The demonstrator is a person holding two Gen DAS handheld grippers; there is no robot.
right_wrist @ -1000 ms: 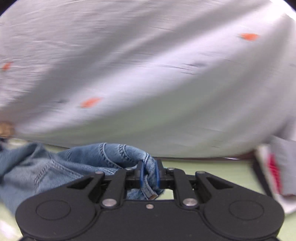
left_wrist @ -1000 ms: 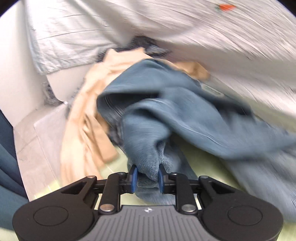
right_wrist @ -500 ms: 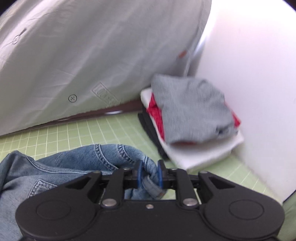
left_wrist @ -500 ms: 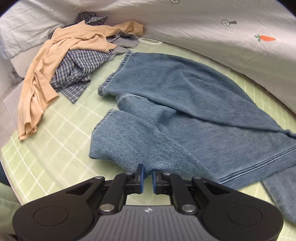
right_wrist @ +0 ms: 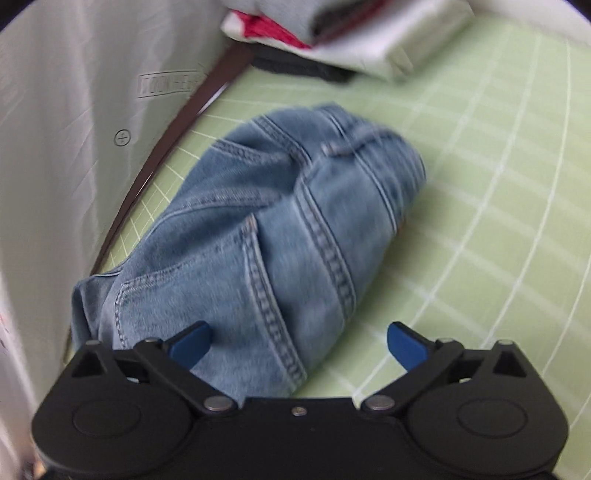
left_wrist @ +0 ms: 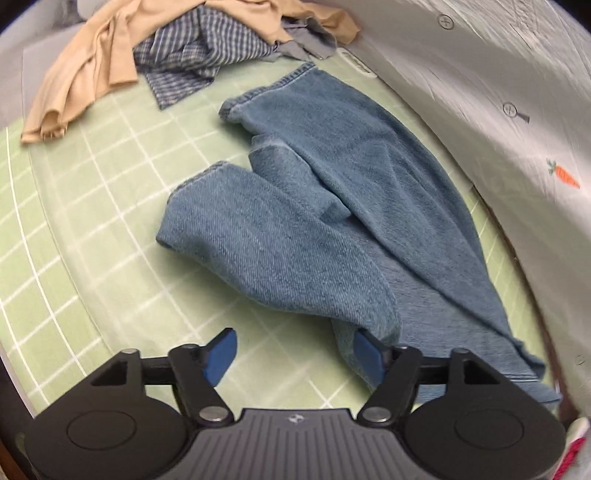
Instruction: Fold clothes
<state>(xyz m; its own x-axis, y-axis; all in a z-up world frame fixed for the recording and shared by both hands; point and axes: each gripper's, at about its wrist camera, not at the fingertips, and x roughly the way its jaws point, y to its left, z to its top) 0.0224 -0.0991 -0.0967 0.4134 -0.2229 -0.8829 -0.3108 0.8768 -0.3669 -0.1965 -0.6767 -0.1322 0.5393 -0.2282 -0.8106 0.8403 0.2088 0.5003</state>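
Observation:
A pair of blue jeans (left_wrist: 332, 206) lies spread on the green grid mat (left_wrist: 92, 229), its two legs pointing to the far left. My left gripper (left_wrist: 293, 352) is open just above the mat, its right pad touching the near leg's edge. In the right wrist view the jeans' bunched waist end (right_wrist: 280, 229) lies on the mat. My right gripper (right_wrist: 297, 341) is open above it and holds nothing.
A tan garment (left_wrist: 92, 62) and a checked shirt (left_wrist: 192, 62) lie heaped at the mat's far left. A stack of folded clothes (right_wrist: 332, 33) sits at the far end. A white printed sheet (left_wrist: 498, 92) hangs along the mat's far side.
Both grippers have opened and let go of the jeans, which now lie on the mat. Both have pulled back slightly from the cloth.

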